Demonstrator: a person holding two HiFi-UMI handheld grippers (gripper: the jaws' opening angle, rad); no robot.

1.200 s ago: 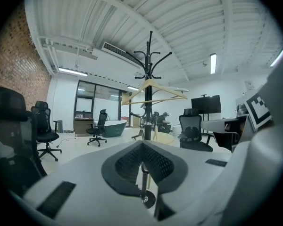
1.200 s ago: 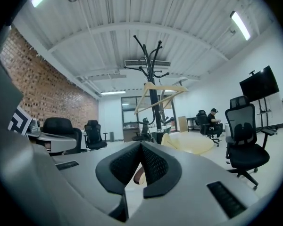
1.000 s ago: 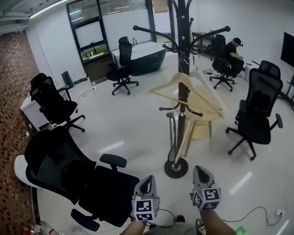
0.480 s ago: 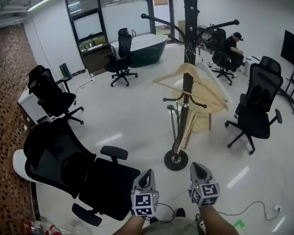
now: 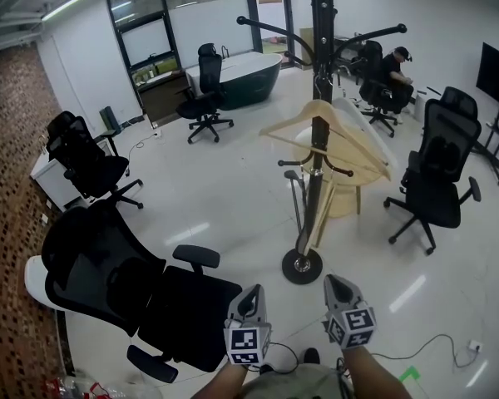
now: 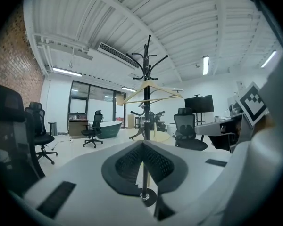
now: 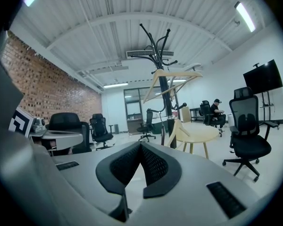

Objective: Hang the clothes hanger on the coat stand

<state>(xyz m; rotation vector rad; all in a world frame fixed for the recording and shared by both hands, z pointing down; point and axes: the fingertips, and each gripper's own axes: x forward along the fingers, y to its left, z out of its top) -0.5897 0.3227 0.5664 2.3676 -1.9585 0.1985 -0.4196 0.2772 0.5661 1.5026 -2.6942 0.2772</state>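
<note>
A black coat stand (image 5: 318,123) rises mid-floor on a round base (image 5: 302,267). A pale wooden clothes hanger (image 5: 287,123) hangs from one of its upper arms. My left gripper (image 5: 251,292) and right gripper (image 5: 334,281) sit low in the head view, side by side, well short of the base. Both are shut with nothing between the pads. The left gripper view shows its gripper (image 6: 142,142) pointing at the stand (image 6: 148,69) and hanger (image 6: 153,86). In the right gripper view, that gripper (image 7: 141,145) has the stand (image 7: 161,65) and hanger (image 7: 174,74) ahead.
A black office chair (image 5: 125,281) stands close at my left. A round wooden table (image 5: 345,194) sits just behind the stand, with another black chair (image 5: 437,173) to its right. A person (image 5: 395,73) sits at the back. A cable (image 5: 432,352) trails on the floor.
Both grippers have stayed shut and empty, with the right one drifting slightly. The head view has shifted a little. The hanger still hangs on the stand.
</note>
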